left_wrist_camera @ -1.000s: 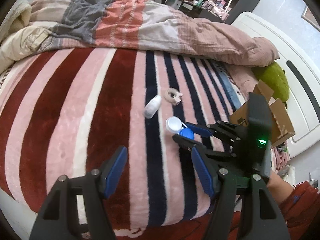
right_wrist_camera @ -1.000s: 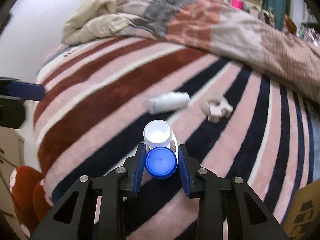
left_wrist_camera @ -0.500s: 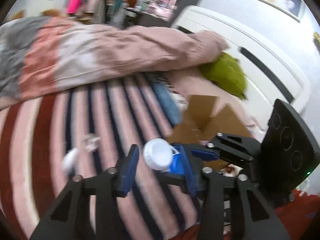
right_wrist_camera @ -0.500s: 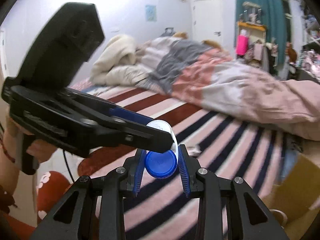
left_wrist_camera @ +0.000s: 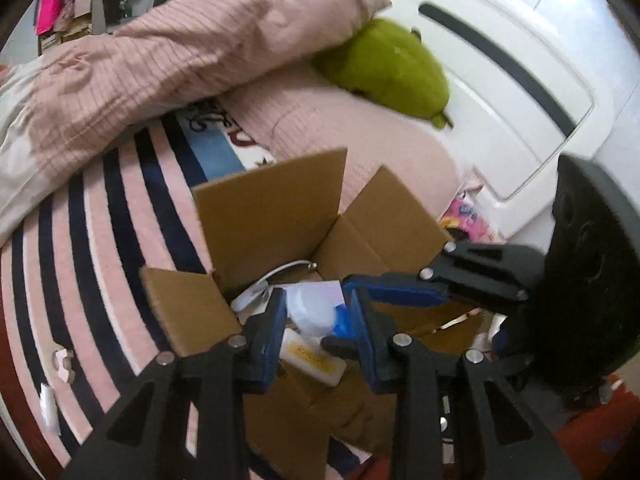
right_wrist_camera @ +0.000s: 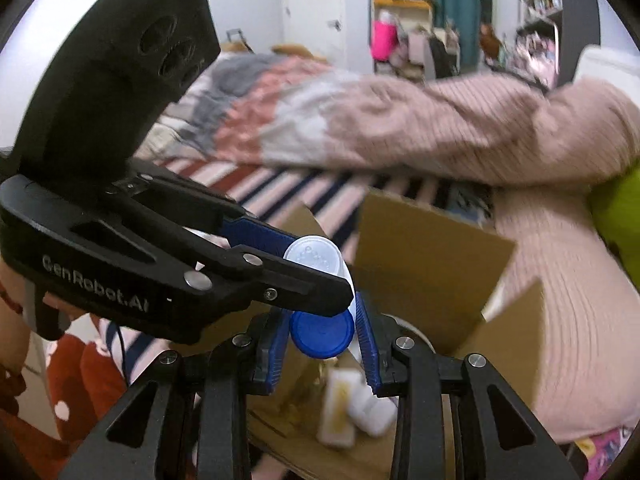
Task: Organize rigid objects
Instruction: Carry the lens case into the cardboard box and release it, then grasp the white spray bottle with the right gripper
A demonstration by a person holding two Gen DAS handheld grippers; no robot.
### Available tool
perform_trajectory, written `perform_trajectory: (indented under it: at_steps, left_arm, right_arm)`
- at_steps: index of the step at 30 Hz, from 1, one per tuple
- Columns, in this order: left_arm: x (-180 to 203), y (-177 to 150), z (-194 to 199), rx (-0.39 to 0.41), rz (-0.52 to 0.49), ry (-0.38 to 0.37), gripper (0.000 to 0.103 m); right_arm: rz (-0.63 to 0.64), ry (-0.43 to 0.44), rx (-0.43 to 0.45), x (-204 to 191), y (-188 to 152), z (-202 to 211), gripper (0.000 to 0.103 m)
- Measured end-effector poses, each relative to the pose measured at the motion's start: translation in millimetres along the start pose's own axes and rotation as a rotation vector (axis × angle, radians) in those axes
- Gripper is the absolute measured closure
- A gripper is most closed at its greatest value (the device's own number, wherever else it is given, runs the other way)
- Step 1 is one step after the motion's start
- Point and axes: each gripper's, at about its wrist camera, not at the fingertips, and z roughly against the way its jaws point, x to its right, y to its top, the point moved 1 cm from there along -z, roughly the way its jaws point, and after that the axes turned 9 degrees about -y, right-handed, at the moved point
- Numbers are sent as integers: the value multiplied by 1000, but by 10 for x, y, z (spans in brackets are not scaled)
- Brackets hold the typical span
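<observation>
A white bottle with a blue cap (right_wrist_camera: 322, 330) hangs over the open cardboard box (left_wrist_camera: 268, 216). My right gripper (right_wrist_camera: 324, 336) is shut on the blue cap end. My left gripper (left_wrist_camera: 318, 320) has its pads on either side of the bottle's white body (left_wrist_camera: 312, 310), closed on it. In the right wrist view the left gripper (right_wrist_camera: 320, 276) reaches in from the left, and the white base (right_wrist_camera: 312, 258) shows above its finger. The box holds a white and yellow packet (left_wrist_camera: 310, 356) and a white cable (left_wrist_camera: 260, 286).
The box stands on a striped blanket (left_wrist_camera: 92, 232) near the bed's head end. A pink quilt (left_wrist_camera: 160, 60) and a green plush (left_wrist_camera: 392, 68) lie behind it. A small white bottle (left_wrist_camera: 48, 402) and a pale ring-shaped piece (left_wrist_camera: 64, 362) lie on the blanket at the left.
Both grippers carried the bottle from the blanket across to above the open box. The left gripper closed in on the white body; the right has kept its hold on the blue cap.
</observation>
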Motion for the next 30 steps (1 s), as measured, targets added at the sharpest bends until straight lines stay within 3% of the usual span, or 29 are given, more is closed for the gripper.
perform_trajectory:
  at_steps: [2, 5, 7, 9, 10, 11, 13, 15, 18, 21, 23, 30]
  left_arm:
    - [18, 19, -71, -12, 3, -5, 73]
    - [26, -2, -69, -13, -2, 21, 63]
    - [20, -32, -14, -3, -5, 40, 56]
    - [-1, -52, 72, 11, -1, 49, 52]
    - [-11, -48, 104, 19, 1, 55, 49]
    - [-23, -54, 155, 31, 3, 65, 49]
    - [-35, -83, 285, 53, -1, 87, 48]
    - [-47, -117, 391, 69, -8, 104, 48]
    - [-85, -205, 650, 107, -20, 128, 47]
    - [-203, -342, 950, 151, -4, 161, 43]
    - [-318, -469, 1167, 176, 16, 198, 42]
    - [-863, -1084, 1815, 241, 136, 362, 39]
  right_arm:
    - [-1, -24, -50, 87, -51, -14, 76]
    - [12, -55, -103, 137, -70, -41, 73]
    - [15, -74, -123, 156, -83, -54, 47]
    - [17, -81, -116, 157, -94, -21, 35]
    - [18, -82, -108, 148, -91, -7, 34]
    - [20, -82, -107, 135, -84, -2, 32]
    - [30, -77, -110, 96, -65, 9, 18]
    - [66, -84, -101, 5, -45, 38, 13]
    - [102, -109, -97, -126, 16, 59, 13]
    - [89, -45, 36, -278, 69, 202, 12]
    - [133, -48, 47, -440, 145, 209, 12]
    - [191, 199, 34, -1162, 490, 40, 12]
